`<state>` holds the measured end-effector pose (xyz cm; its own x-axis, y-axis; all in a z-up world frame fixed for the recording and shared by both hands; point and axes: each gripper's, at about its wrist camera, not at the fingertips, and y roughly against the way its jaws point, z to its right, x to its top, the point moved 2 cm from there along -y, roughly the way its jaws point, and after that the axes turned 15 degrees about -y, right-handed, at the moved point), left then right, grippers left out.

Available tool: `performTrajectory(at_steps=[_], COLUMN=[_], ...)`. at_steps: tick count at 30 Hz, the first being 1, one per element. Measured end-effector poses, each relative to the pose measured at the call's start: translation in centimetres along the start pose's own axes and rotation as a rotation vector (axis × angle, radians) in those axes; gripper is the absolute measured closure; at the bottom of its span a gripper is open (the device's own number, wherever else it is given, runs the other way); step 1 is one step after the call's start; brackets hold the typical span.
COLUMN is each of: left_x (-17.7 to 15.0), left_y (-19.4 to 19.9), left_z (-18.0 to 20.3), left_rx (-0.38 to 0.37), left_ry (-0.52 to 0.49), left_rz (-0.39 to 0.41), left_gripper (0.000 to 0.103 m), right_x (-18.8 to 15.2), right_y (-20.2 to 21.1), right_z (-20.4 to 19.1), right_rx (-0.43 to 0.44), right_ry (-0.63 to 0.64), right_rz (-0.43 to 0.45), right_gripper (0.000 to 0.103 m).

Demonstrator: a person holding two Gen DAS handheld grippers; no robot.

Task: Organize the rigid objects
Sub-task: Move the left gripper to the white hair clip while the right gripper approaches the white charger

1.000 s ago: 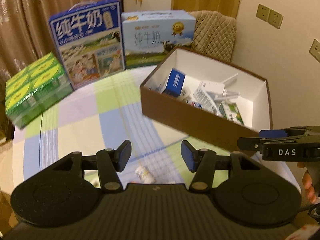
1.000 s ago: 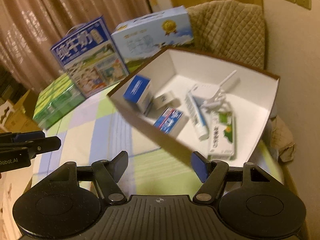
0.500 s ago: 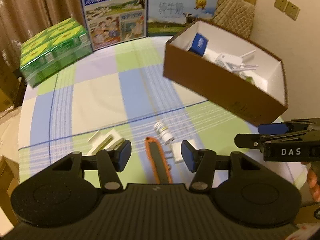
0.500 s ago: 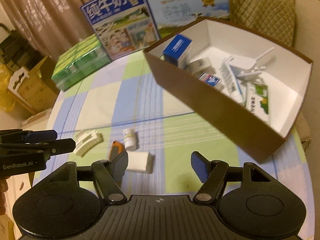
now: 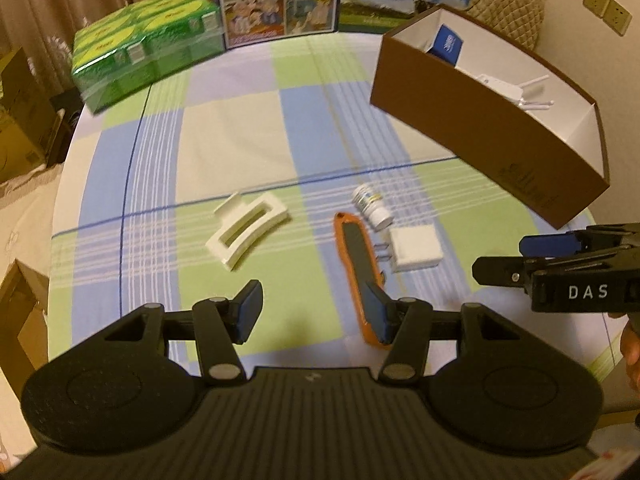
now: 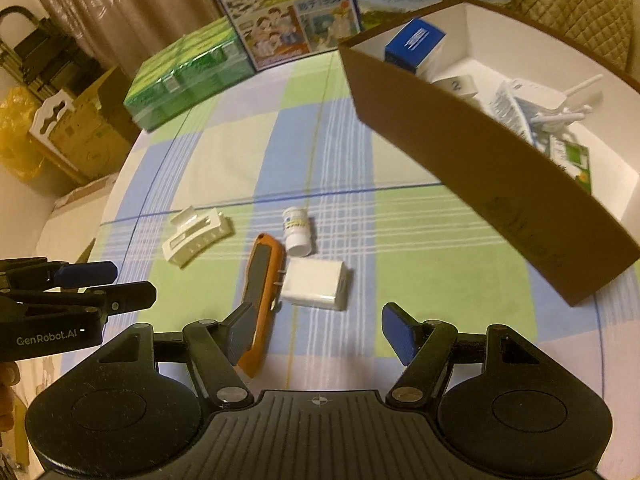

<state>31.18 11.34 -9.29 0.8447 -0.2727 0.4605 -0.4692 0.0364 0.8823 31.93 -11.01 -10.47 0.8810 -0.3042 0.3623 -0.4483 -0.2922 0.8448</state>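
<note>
The left gripper hides the near end of the orange utility knife; the small white bottle's label is unreadable. A second ago only that bottle showed; now the hair clip and charger show too. The knife lies lengthwise on the table, pointing away. Both grippers, right included, hang open, empty.

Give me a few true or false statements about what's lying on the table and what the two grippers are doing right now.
1. Both grippers are empty. True: the left gripper and right gripper stand open over the tablecloth.
2. The white hair clip lies in the brown box. False: it lies on the tablecloth.
3. The orange utility knife lies beside the white charger. True.
4. The small white bottle stands upright. False: it lies on its side.
</note>
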Motion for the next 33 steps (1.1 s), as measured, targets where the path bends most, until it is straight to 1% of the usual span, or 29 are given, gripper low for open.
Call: performTrajectory(at_steps=[5, 10, 20, 26, 29, 33], left_x=[-1.7, -2.9, -3.6, -3.8, -3.9, -4.1], left_y=[-0.5, -1.0, -1.6, -2.1, -2.4, -2.9], left_z=[-1.1, -2.0, -2.6, -3.1, -3.4, -3.8], left_rx=[0.010, 0.018, 0.029, 0.033, 0.034, 0.039], left_ry=[0.025, 0.047, 0.056, 0.068, 0.073, 0.083], left_rz=[-0.021, -0.042, -0.054, -0.065, -0.069, -0.076], left_gripper=[0.052, 0.052, 0.052, 0.052, 0.052, 0.052], right_x=[-0.6, -0.9, -1.3, -1.4, -1.2, -0.7], right_y=[-1.2, -2.2, -4.1, -5.2, -5.7, -6.3], right_z=[-0.6, -0.8, -1.3, -1.0, -0.7, -0.6], right_rx=[0.008, -0.003, -0.017, -0.028, -0.009, 0.006], right_ry=[0.029, 0.036, 0.087, 0.138, 0.193, 0.351], right_rz=[-0.017, -0.030, -0.050, -0.044, -0.032, -0.016], right_gripper=[0.036, 0.036, 0.036, 0.037, 0.037, 0.037])
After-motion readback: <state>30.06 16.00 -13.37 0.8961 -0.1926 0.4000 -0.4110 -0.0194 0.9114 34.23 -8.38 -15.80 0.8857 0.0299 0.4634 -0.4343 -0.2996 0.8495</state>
